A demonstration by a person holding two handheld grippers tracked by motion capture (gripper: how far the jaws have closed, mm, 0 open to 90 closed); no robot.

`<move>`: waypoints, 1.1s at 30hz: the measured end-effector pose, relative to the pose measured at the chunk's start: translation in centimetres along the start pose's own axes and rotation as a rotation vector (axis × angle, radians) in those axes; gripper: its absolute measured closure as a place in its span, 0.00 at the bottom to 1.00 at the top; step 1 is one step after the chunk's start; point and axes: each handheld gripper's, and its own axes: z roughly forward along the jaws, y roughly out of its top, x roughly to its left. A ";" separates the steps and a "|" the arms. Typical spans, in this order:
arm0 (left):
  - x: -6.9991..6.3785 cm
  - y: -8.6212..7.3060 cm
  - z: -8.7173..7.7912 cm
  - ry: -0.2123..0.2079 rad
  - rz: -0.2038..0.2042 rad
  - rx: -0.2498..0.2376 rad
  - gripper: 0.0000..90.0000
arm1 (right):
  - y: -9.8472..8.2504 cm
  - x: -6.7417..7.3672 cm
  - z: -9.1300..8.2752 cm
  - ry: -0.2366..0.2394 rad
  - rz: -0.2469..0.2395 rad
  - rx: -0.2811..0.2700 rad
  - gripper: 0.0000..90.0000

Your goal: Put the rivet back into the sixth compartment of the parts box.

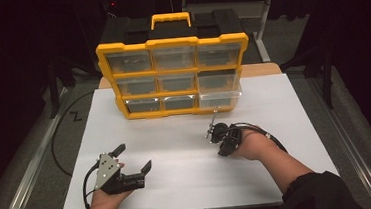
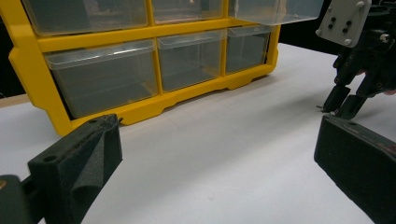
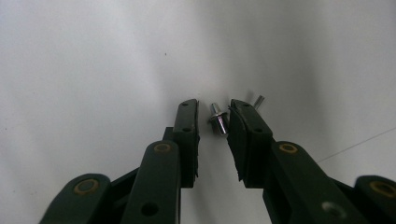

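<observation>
from above, the right hand-held gripper is tipped down onto the white surface, just short of the yellow organiser. one clear drawer, the one nearest this gripper at the organiser's lower corner, stands pulled out, probably so it can take whatever gets picked up. a thin metal piece shows right at the gripper's tips, too small to make out here. the left hand-held gripper rests well apart from the right one, nearer the person, jaws spread wide and holding nothing; it looks parked while the other hand works.

in the left gripper view, the left hand-held gripper has bare surface between its wide-apart jaws. ahead of it stands the organiser with its lower drawers shut, and off to one side the right hand-held gripper points down with its tips at the surface, a hint of something thin beside them.

in the right gripper view, the right hand-held gripper has its jaws drawn in narrow around a small shiny screw, which lies on the surface between the fingertips. one pad seems to be just against it, the other still shows a sliver of gap, so i'd call it not yet pinched. a second bit of metal pokes out just beyond the far jaw; i can't tell whether it is another screw. the jaws straddle the screw across its shank, which should keep it from rolling away as they close.
</observation>
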 end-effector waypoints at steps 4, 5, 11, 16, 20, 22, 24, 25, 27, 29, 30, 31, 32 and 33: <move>0.0 0.0 0.0 0.000 0.000 -0.001 0.02 | 0.1 -0.2 0.1 0.018 0.013 0.005 0.85; 0.0 0.0 0.0 -0.001 0.000 -0.002 0.02 | 0.1 -0.3 0.1 0.020 0.012 0.002 0.86; 0.0 0.0 0.0 0.000 0.000 -0.002 0.02 | 0.0 -0.4 0.1 0.026 0.027 0.003 0.89; 0.0 0.0 0.0 0.001 -0.001 -0.003 0.02 | 0.0 -0.4 0.1 0.025 0.032 0.003 0.93; 0.0 0.0 0.0 0.001 -0.002 -0.005 0.02 | 0.0 -0.2 0.1 0.017 0.034 0.000 0.94; 0.0 0.0 0.0 0.002 -0.001 -0.004 0.02 | 0.0 -0.1 0.0 0.013 0.038 -0.001 0.94; 0.0 0.0 0.0 0.001 -0.003 -0.005 0.02 | -0.1 0.0 0.0 0.007 0.036 -0.006 0.94; 0.0 0.0 -0.1 0.001 -0.003 -0.006 0.02 | -0.1 0.0 0.0 0.003 0.029 -0.008 0.94; 0.0 0.1 -0.1 0.000 -0.003 -0.007 0.02 | -0.1 0.2 -0.2 -0.006 0.025 -0.007 0.94; 0.0 0.1 -0.1 0.000 -0.003 -0.007 0.02 | -0.1 0.4 -0.6 0.008 0.050 -0.014 0.94; 0.0 0.1 -0.1 0.000 -0.003 -0.008 0.02 | -0.2 0.3 -0.8 -0.003 0.031 -0.026 0.94; 0.0 0.1 -0.1 0.000 -0.003 -0.008 0.02 | -0.3 0.4 -1.0 -0.003 0.045 -0.027 0.94; 0.0 0.1 -0.1 0.000 -0.003 -0.008 0.02 | -0.4 0.4 -1.2 -0.006 0.041 -0.030 0.94; 0.0 0.1 -0.1 0.000 -0.003 -0.008 0.02 | -0.5 0.5 -1.4 -0.008 0.045 -0.029 0.94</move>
